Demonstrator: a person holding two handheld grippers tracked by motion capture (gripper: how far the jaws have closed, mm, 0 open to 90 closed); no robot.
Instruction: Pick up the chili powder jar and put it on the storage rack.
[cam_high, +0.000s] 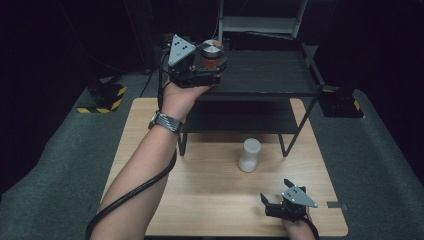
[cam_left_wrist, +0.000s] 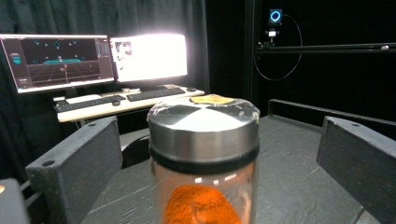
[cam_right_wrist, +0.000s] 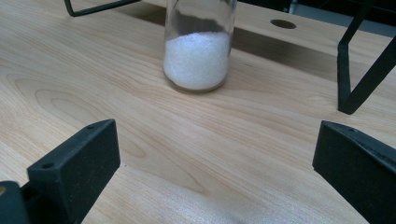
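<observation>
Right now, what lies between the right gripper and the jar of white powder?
Only bare tabletop, in the right gripper view, separates the right gripper from the white-powder jar.

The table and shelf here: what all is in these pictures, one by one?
Spice jar: one, glass with steel lid, orange powder, on the top shelf between the left tongs' jaws, not pinched.
Salt jar: one, white grains, upright on the table in front of the rack.
Rack: one, black, two shelves, at the table's far end.
Table: one, pale wood.
Monitors: two, lit, on a desk behind.
Keyboards: two, dark, same desk.
Watch: one, dark, left wrist.
Left tongs: open, at the top shelf.
Right tongs: open, low at the table's near right.
</observation>
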